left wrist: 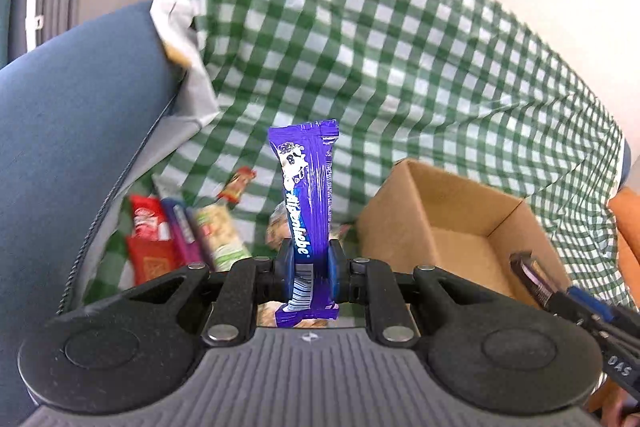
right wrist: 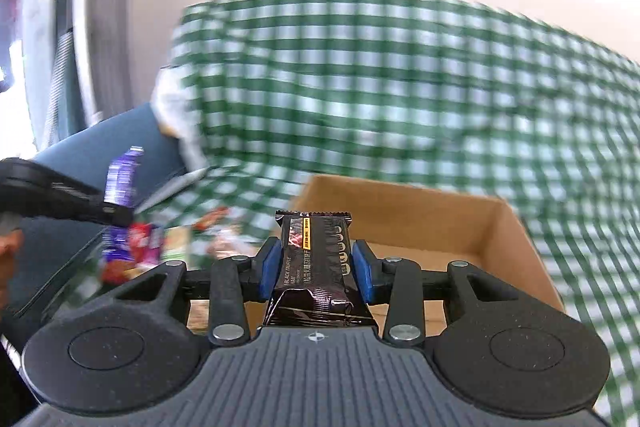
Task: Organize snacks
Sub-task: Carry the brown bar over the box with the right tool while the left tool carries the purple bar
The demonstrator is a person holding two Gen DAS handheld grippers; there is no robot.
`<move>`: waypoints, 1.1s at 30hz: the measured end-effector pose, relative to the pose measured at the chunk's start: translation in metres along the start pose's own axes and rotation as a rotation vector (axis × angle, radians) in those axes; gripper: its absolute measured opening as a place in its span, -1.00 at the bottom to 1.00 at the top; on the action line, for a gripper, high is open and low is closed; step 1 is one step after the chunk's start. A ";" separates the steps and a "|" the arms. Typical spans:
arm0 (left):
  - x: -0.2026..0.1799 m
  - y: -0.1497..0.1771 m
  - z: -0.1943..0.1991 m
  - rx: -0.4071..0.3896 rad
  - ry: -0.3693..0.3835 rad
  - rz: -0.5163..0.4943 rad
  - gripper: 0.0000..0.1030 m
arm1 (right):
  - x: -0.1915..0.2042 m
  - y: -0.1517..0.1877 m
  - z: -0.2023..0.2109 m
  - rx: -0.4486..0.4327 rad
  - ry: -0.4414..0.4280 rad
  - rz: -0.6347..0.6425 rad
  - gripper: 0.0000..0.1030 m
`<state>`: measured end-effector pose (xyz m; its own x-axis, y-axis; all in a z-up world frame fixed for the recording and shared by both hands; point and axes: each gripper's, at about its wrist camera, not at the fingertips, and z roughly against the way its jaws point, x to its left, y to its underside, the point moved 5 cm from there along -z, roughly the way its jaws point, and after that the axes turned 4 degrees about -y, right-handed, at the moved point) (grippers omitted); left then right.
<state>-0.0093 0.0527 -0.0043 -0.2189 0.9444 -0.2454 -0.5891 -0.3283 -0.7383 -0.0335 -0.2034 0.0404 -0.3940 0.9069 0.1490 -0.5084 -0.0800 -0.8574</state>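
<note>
You had the left gripper [left wrist: 311,269] clamped on the purple bar [left wrist: 306,203] and the right gripper [right wrist: 316,267] on the black bar [right wrist: 316,259], both near the cardboard box [right wrist: 496,227]; lower each well inside before releasing.

Glossy purple foil wrapper [left wrist: 310,203], crinkled at top seam. Shiny black foil wrapper [right wrist: 318,259], creased at 6 o'clock end. Matt brown corrugated cardboard box [right wrist: 420,211]. Woven green-checked cloth [left wrist: 360,47], soft folds. Matt blue fabric cushion [left wrist: 72,131] at 9 o'clock.
</note>
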 end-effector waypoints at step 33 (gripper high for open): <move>-0.142 0.044 0.003 -0.122 0.328 -0.303 -0.66 | -0.078 0.014 0.030 0.002 0.223 -0.068 -0.21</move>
<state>-0.0068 -0.0963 -0.0002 0.2185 0.9593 -0.1787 -0.4882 -0.0511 -0.8712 -0.0327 -0.2875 0.0311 -0.1800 0.9792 0.0937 -0.5296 -0.0162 -0.8481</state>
